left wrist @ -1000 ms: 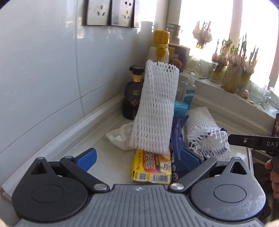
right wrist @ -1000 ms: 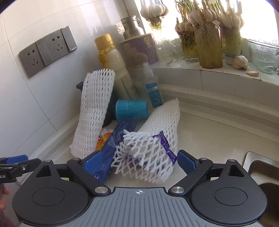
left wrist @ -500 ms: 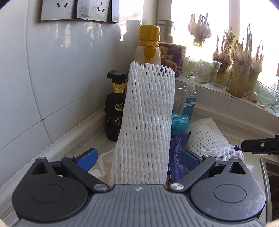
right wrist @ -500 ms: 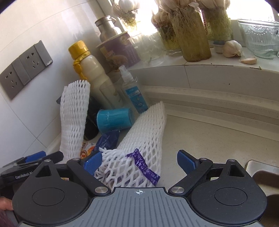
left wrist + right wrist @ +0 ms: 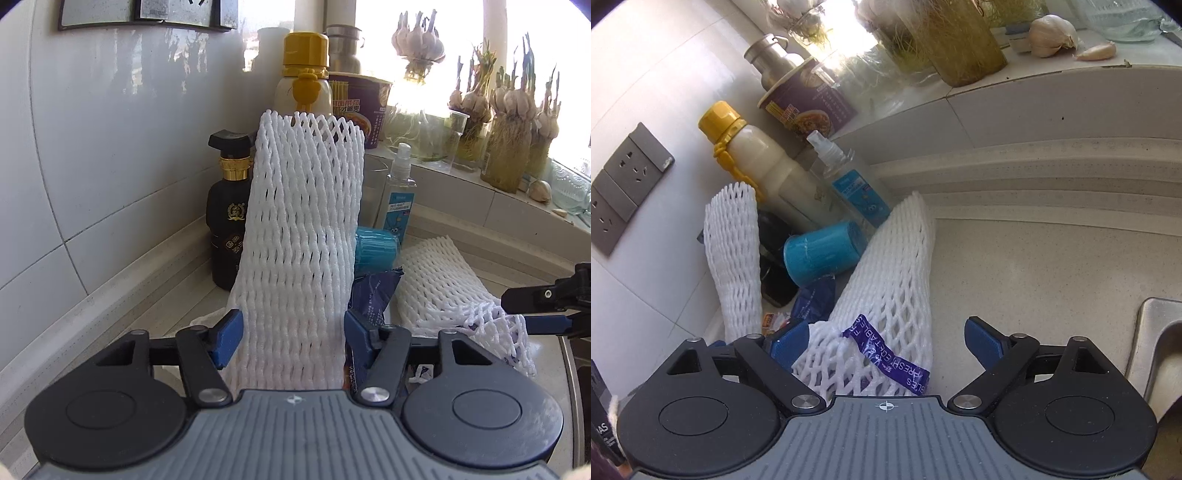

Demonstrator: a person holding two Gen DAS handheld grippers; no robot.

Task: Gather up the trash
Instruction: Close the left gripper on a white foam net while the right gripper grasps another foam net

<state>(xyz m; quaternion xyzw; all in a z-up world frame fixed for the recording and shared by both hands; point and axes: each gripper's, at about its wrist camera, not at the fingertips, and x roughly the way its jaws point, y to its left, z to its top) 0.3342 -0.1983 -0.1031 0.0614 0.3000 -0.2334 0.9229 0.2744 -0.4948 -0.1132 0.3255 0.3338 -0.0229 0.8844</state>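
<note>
A tall white foam net sleeve [image 5: 303, 236] stands upright between the fingers of my left gripper [image 5: 291, 334], whose blue pads touch both its sides; it also shows in the right wrist view [image 5: 733, 251]. A second white foam net with a purple label [image 5: 886, 295] lies on the counter between the open fingers of my right gripper [image 5: 886, 339], touching only the left pad; it also shows in the left wrist view [image 5: 443, 288]. A dark blue wrapper [image 5: 373, 295] lies between the nets.
Against the wall stand a black bottle [image 5: 229, 218], a yellow-capped bottle [image 5: 764, 166], a spray bottle [image 5: 849, 181], a purple noodle cup [image 5: 809, 107] and a blue roll [image 5: 822, 251]. Garlic jars line the sill [image 5: 509, 147]. A sink [image 5: 1160, 354] is at right.
My left gripper has moved in and narrowed onto the upright net. My right gripper has dropped lower and closer over the lying net, staying open.
</note>
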